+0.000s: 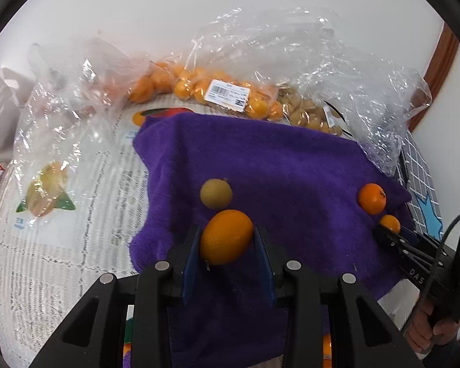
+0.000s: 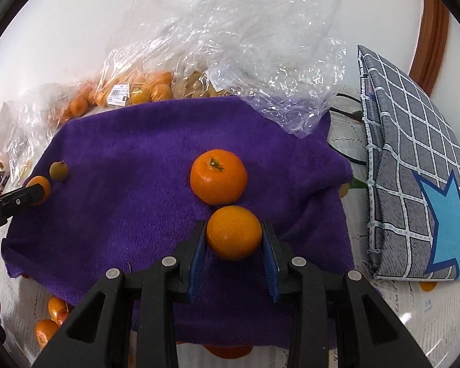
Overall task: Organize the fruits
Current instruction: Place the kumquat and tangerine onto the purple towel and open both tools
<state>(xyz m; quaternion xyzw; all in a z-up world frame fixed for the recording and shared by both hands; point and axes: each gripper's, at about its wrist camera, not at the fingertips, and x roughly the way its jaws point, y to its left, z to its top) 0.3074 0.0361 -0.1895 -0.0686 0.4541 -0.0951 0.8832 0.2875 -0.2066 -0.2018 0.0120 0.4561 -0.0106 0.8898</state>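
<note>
A purple towel (image 1: pixel 291 165) (image 2: pixel 132 159) lies on the table. My left gripper (image 1: pixel 227 239) is shut on an oval orange fruit (image 1: pixel 226 236) just above the towel, right behind a small greenish-brown fruit (image 1: pixel 216 193). My right gripper (image 2: pixel 233 234) is shut on a round orange (image 2: pixel 233 232), with a mandarin with a stem (image 2: pixel 218 176) lying on the towel just beyond it. In the left wrist view the right gripper (image 1: pixel 386 230) shows at the right with its orange (image 1: pixel 390 223) beside the mandarin (image 1: pixel 371 198).
Clear plastic bags of oranges (image 1: pixel 181 86) and pale fruit (image 1: pixel 306 113) lie behind the towel. A grey checked pouch with a blue star (image 2: pixel 414 165) stands at the right. Loose oranges (image 2: pixel 50 316) lie off the towel's near-left edge.
</note>
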